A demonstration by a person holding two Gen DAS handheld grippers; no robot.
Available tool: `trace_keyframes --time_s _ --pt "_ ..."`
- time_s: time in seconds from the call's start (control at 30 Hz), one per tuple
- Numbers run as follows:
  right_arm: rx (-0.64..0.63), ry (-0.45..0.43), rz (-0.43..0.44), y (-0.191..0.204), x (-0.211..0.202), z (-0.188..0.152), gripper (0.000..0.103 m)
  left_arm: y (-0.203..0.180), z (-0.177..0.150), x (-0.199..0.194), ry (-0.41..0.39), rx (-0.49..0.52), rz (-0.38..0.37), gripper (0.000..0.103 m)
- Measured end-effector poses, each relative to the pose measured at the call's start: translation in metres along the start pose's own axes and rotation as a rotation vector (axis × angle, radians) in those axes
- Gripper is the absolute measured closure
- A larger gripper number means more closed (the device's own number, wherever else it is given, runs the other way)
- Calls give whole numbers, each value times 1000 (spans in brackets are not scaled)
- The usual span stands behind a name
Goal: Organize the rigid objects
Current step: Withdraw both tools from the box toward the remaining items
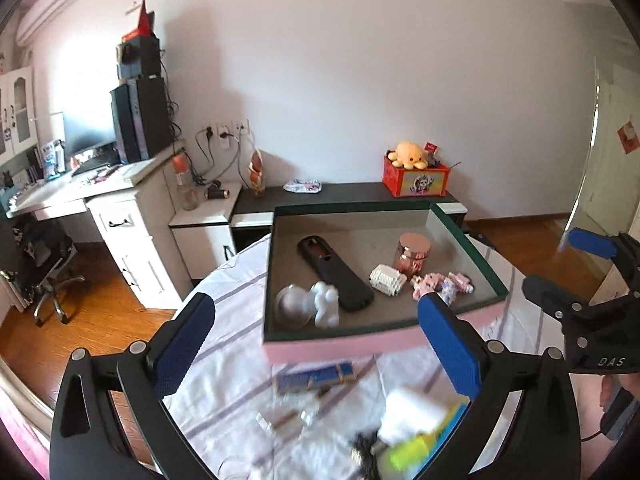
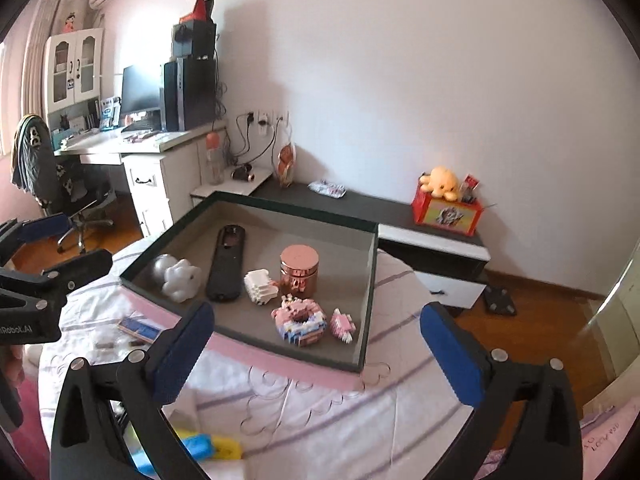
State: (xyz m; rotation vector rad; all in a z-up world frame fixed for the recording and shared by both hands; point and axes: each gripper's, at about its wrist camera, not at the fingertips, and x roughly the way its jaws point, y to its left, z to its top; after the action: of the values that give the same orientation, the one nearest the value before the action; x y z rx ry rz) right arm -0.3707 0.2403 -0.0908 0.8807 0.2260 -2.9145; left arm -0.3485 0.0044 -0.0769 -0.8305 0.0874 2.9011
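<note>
- Both grippers, left (image 1: 316, 344) and right (image 2: 316, 354), were spread wide, holding nothing.
- Box (image 2: 366, 280) sat at 12 o'clock, half filled.
- I'd grab the blue thing (image 1: 314, 378), maybe a card pack, flat across its short sides.

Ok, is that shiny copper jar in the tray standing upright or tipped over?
Upright. The copper jar stands on its base on the tray floor, flat lid facing up, beside the white block model.

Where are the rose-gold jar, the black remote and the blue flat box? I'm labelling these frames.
rose-gold jar (image 2: 299, 257): right wrist view, on its lid.
black remote (image 2: 226, 270): right wrist view, mid-body.
blue flat box (image 1: 315, 376): left wrist view, on its top face, outside the tray.
</note>
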Motion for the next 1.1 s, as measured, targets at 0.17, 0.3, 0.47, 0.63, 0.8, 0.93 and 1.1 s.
trace_keyframes --time_s 0.17,0.3,0.47,0.63,0.8,0.93,1.1 --pt "19 -22 1 14 -40 -21 0 5 -27 -39 -15 7 66 0" --pt "33 -42 -14 25 -71 -38 0 15 -50 -72 -37 -43 72 0" --pt "27 -75 -54 39 -104 -54 0 18 -69 -103 -62 -51 71 0" --pt "19 -104 -52 50 -128 -64 0 12 -71 -121 -93 -42 42 0" --pt "28 -106 -56 49 -134 -70 0 1 -75 -124 -89 -19 26 0" --pt "45 -98 -59 44 -135 -75 0 -1 -78 -122 -75 -9 25 0" --pt "65 -67 -57 39 -125 -83 0 2 -83 -116 -53 -10 35 0"
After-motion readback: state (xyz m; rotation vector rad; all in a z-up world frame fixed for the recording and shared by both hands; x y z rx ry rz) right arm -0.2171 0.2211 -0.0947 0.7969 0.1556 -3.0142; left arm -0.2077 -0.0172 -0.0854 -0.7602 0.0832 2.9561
